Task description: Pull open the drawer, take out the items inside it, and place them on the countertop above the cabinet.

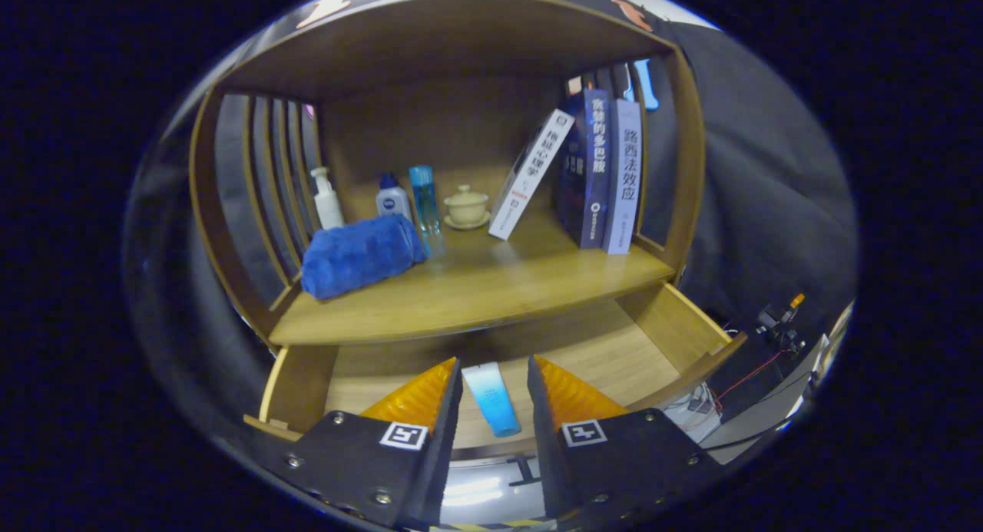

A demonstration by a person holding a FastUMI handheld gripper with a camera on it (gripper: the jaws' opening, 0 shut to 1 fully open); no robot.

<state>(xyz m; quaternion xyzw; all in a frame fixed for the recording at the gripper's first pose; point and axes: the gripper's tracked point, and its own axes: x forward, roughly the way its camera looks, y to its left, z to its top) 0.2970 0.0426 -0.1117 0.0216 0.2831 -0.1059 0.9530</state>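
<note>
Quick headcount of the cabinet and drawer

Three books (591, 171) are standing on the countertop (491, 286), one of them leaning, and three bottles (392, 198) are sitting next to one rolled blue towel (359, 254) and one little lidded cup (466, 206) on its saucer. One blue tube (492, 398) is lying in the one open drawer (676, 328), sitting between the two spread fingers of the one gripper (494, 394).
</note>
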